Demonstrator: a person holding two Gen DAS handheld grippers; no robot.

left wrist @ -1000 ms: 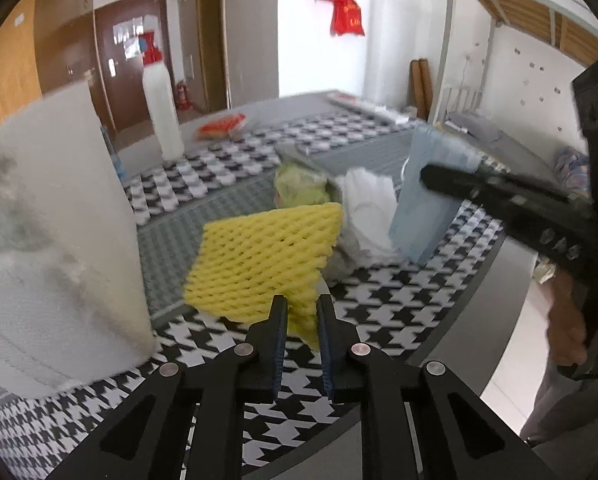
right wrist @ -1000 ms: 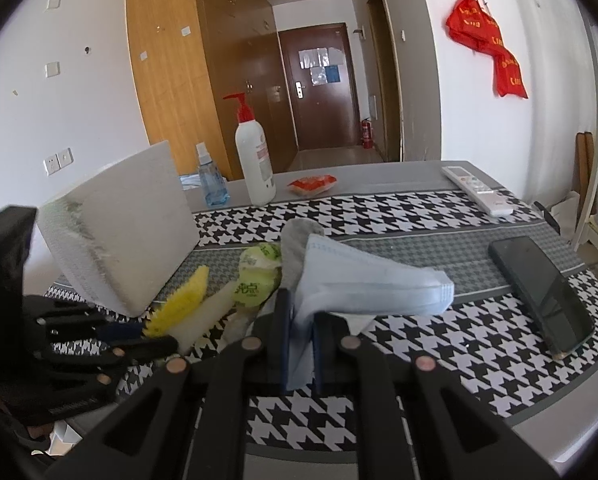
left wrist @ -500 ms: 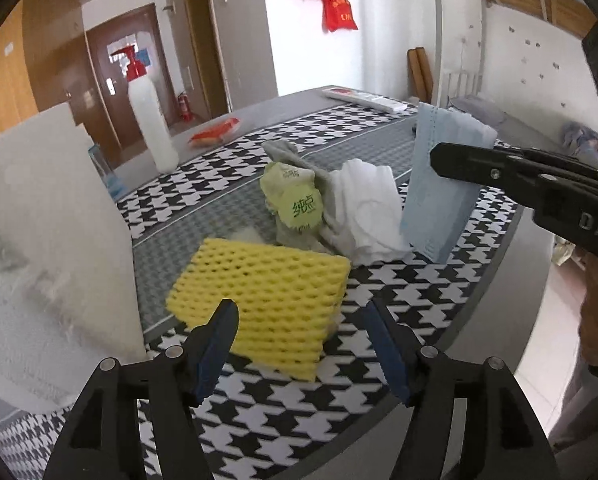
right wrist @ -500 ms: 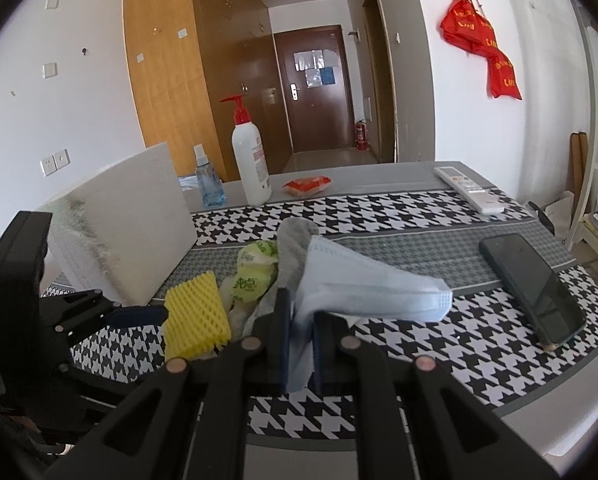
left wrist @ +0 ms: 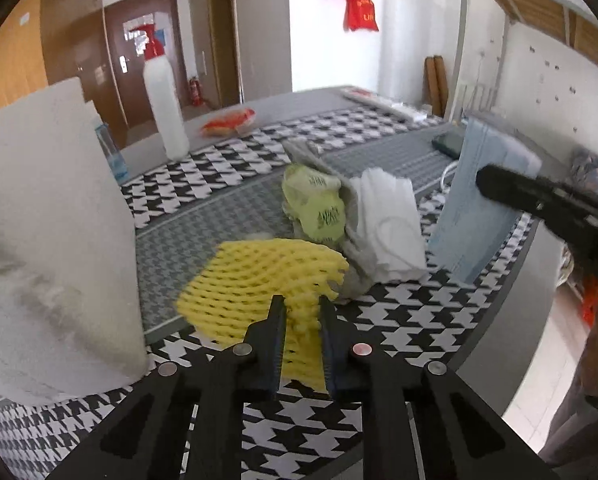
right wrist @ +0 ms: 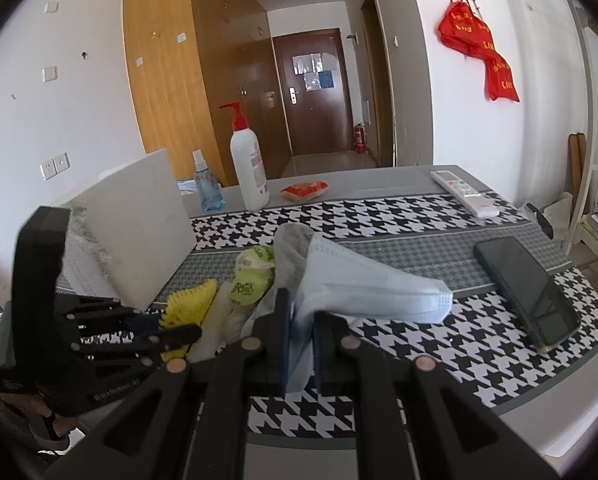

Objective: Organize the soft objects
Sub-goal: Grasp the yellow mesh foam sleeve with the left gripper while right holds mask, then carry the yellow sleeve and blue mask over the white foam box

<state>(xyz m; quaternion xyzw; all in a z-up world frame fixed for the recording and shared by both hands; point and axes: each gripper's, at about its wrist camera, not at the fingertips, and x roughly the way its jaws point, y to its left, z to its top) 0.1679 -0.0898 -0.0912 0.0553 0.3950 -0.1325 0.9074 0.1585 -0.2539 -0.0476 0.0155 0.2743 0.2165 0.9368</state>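
A yellow foam net [left wrist: 259, 280] lies at the near edge of the houndstooth table, and my left gripper [left wrist: 302, 312] is shut on its near edge. In the right wrist view the left gripper [right wrist: 179, 332] shows side-on, with the yellow foam net [right wrist: 189, 300] in its fingers. My right gripper [right wrist: 301, 312] is shut on a light blue face mask [right wrist: 371, 284], held above the table. The mask [left wrist: 475, 208] hangs at the right of the left wrist view. Behind the net lie a green packet [left wrist: 319, 204], a grey cloth [left wrist: 355, 256] and a white mask [left wrist: 387, 224].
A large white foam block [left wrist: 55, 220] stands at the left, close to the net. A pump bottle [right wrist: 249, 172], a small spray bottle [right wrist: 207, 188], an orange packet [right wrist: 305, 190], a remote [right wrist: 465, 192] and a black phone [right wrist: 527, 288] are on the table. A person's hand [right wrist: 31, 404] grips the left tool.
My left gripper opened wide over the yellow net lying on the table, then shut on its near edge again. The right gripper kept hold of the blue mask without moving.
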